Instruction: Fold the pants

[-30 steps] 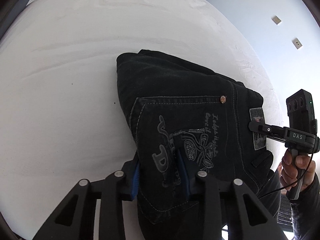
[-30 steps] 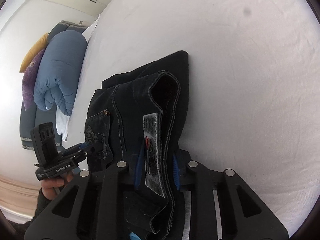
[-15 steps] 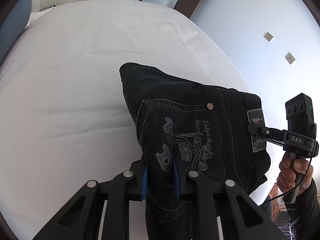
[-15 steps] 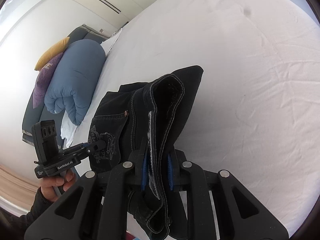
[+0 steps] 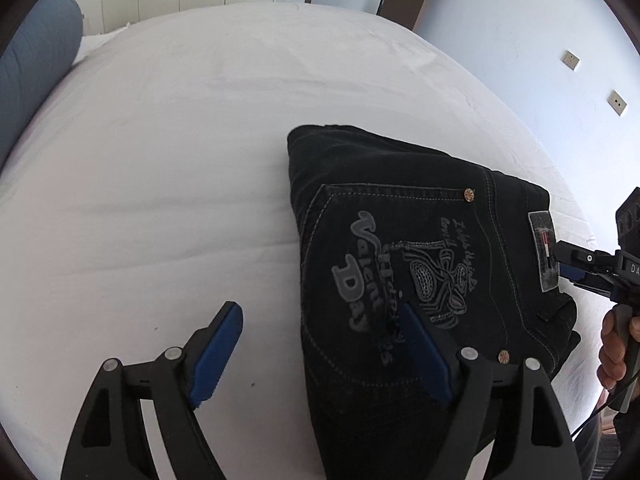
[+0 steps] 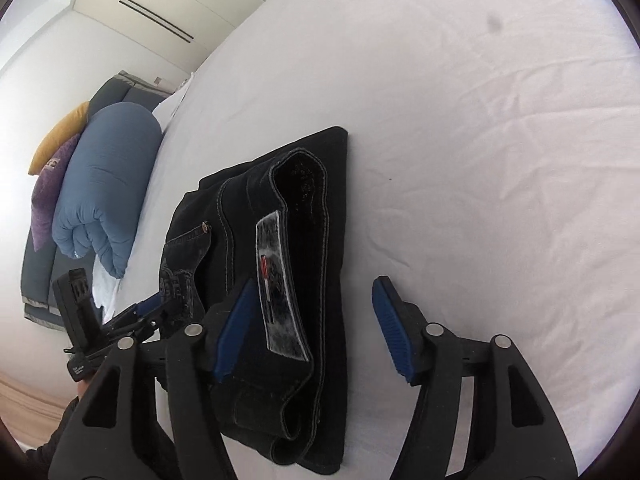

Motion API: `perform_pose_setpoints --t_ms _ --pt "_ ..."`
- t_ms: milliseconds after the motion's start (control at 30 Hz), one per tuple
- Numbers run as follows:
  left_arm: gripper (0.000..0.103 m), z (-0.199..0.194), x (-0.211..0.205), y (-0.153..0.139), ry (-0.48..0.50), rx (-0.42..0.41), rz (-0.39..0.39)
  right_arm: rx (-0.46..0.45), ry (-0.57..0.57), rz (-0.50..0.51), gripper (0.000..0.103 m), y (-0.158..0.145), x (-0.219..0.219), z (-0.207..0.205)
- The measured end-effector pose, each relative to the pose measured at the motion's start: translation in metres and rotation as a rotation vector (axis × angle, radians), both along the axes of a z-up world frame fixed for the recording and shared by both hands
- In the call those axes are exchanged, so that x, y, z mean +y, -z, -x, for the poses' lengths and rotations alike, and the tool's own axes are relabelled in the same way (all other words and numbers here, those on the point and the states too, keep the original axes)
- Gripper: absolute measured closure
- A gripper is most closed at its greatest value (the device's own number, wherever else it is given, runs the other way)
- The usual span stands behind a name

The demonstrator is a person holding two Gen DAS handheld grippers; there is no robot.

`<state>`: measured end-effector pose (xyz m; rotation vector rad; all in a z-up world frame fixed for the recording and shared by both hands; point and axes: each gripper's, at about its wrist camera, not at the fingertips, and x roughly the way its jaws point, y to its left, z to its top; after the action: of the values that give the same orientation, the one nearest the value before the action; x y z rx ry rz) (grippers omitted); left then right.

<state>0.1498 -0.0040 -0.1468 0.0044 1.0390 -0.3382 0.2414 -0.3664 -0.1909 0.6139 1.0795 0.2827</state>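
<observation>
Pants of black denim (image 5: pixel 404 248), with grey stitching and a printed back pocket, lie folded into a compact stack on the white-sheeted bed (image 5: pixel 160 168), waistband end toward the person. The left gripper (image 5: pixel 320 344) is spread wide: one blue-padded finger sits over bare sheet beside the stack, the other lies against the pocket print, pinching nothing. The right gripper (image 6: pixel 314 328) is likewise spread, its jaws standing either side of the waistband edge where the grey sewn-on label (image 6: pixel 280 280) shows; one pad is close against the denim, the other over the sheet, and nothing is clamped.

Judging by this, the fold looks essentially done and both tools are let go. The risk lies in drawing away: a pad resting on or close against the cloth could drag the top layer as it leaves and skew the stack. The waistband also gapes open in the right wrist view, so the thick layers may spring up if not pressed flat.
</observation>
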Motion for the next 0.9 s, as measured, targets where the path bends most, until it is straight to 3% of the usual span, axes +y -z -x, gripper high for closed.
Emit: perform_pose_setpoints --t_ms 100,233,367,433,467,533,600,733,900 --pt "0.001 0.041 0.006 -0.032 -0.043 -0.17 -0.05 -0.069 0.038 0.12 0.04 -0.028 0.002 0.026" --pt "0.0 0.106 0.006 -0.086 -0.121 -0.45 -0.127 -0.226 0.096 0.331 0.04 -0.081 0.025 0.08" --pt "0.0 0.16 0.009 -0.135 -0.194 -0.616 -0.176 -0.418 0.142 0.512 0.038 -0.136 0.062 0.135" --pt "0.0 0.175 0.009 -0.173 -0.249 -0.724 -0.225 -0.533 0.179 0.582 0.026 -0.167 0.078 0.162" --pt "0.0 0.186 0.025 -0.196 -0.277 -0.777 -0.22 -0.604 0.212 0.617 0.013 -0.183 0.085 0.179" --pt "0.0 0.211 0.035 -0.23 -0.282 -0.854 -0.13 -0.745 0.26 0.657 0.002 -0.214 0.097 0.209" --pt "0.0 0.223 0.043 -0.257 -0.279 -0.854 -0.079 -0.796 0.268 0.681 0.0 -0.239 0.102 0.226" --pt "0.0 0.226 0.036 -0.283 -0.193 -0.76 -0.157 -0.792 0.277 0.635 0.0 -0.272 0.102 0.252" --pt "0.0 0.22 0.036 -0.291 -0.128 -0.603 -0.065 -0.684 0.262 0.585 0.0 -0.302 0.106 0.291"
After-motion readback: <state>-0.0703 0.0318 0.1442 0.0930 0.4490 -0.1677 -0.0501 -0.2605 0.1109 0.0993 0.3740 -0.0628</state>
